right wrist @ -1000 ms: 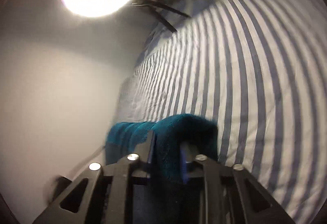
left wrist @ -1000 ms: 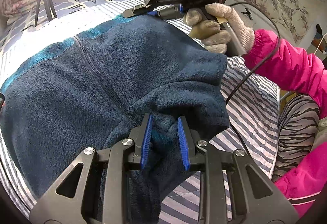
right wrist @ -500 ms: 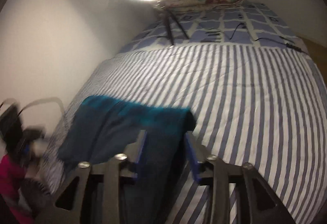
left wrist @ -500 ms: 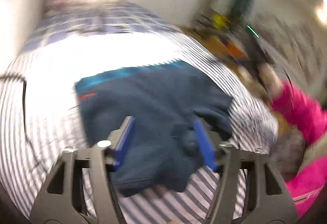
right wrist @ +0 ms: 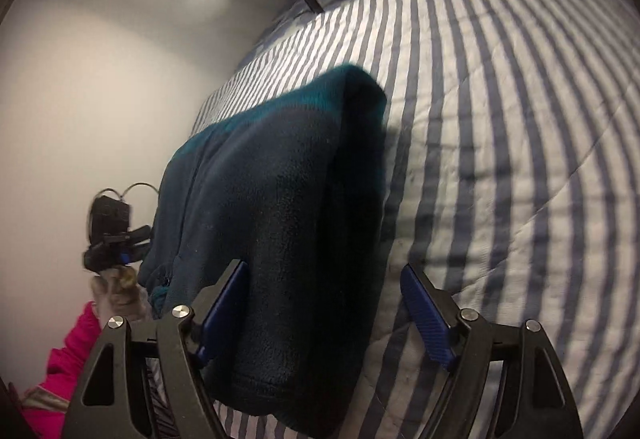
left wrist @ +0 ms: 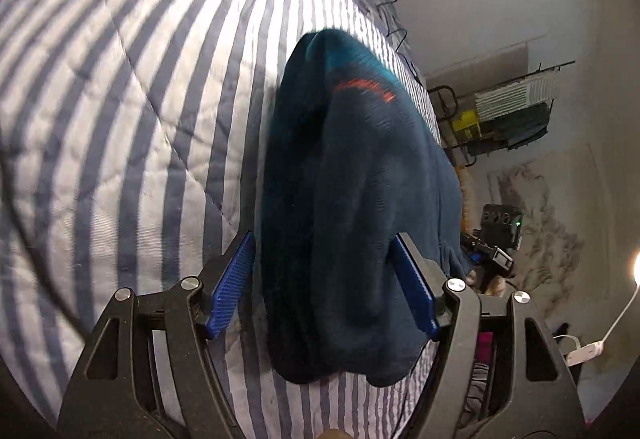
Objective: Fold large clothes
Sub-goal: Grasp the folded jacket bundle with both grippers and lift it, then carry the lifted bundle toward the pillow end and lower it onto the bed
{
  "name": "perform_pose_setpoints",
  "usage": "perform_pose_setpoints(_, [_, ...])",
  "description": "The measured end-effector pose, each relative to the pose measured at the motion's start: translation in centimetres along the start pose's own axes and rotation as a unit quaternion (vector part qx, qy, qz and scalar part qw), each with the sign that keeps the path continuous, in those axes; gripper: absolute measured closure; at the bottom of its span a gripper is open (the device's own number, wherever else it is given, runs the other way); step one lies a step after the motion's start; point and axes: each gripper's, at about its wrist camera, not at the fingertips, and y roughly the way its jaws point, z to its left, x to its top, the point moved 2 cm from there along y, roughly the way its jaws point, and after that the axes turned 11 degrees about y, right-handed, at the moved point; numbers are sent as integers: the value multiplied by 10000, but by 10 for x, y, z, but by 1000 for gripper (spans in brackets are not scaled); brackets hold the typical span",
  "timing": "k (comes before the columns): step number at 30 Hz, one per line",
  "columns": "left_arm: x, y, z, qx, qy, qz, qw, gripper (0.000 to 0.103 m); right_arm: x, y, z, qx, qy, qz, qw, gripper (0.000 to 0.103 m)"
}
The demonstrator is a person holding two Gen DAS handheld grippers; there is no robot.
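While the folded navy fleece jacket (left wrist: 360, 199) lies on the striped quilt (left wrist: 120, 119), its long axis runs away from both tools. Left gripper (left wrist: 324, 291) and right gripper (right wrist: 324, 303) straddle its near edge, jaws opening wide, pads off the cloth. Nap thick, soft; teal band, orange logo at far end.

The fleece jacket (left wrist: 360, 199) is navy with a teal band and a small orange-red mark. The bed's quilt (left wrist: 120, 119) is white with blue-grey stripes. A sleeve (right wrist: 68, 355) is bright pink.
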Motion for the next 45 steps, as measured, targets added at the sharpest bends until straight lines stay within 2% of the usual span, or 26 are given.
perform_pose_setpoints(2, [-1,7,6,-59,-59,3,10000,31,-1,6,-5,164,105,37,9998,21])
perform_pose_setpoints(6, [-1,14,-1,-34,207,-49,9998,32,-2,16,-4,421,138,18,9990,20])
perform_pose_setpoints(9, [0,22,-10,116,379,23,9992,51,-3,25,-2,778,307,184,9963,36])
perform_pose_setpoints(10, [0,22,-15,201,444,8,9988,56,-2,29,-1,765,349,204,9962,42])
perform_pose_setpoints(12, [-1,20,-24,395,659,-17,9970,64,-4,30,6,614,183,158,9978,50])
perform_pose_setpoints(14, [-2,16,-39,687,971,-43,9929,72,-4,27,11,515,77,120,9986,66])
perform_pose_setpoints(17, [-5,11,-65,1222,1518,-97,9808,79,-6,18,29,79,-311,-48,9995,78])
perform_pose_setpoints(23, [-7,8,-109,1796,2202,-212,9586,82,-16,9,77,-878,-1079,-327,9897,83])
perform_pose_setpoints(26, [-5,10,-132,1988,2483,-255,9477,82,-19,2,95,-1158,-1446,-468,9816,83])
perform_pose_setpoints(30, [-4,15,-160,2069,2875,-331,9346,82,-21,-18,109,-1392,-1800,-771,9707,84])
perform_pose_setpoints(45, [19,64,-223,1821,3533,-540,9160,83,3,-102,106,-1944,-1906,-1611,9486,84])
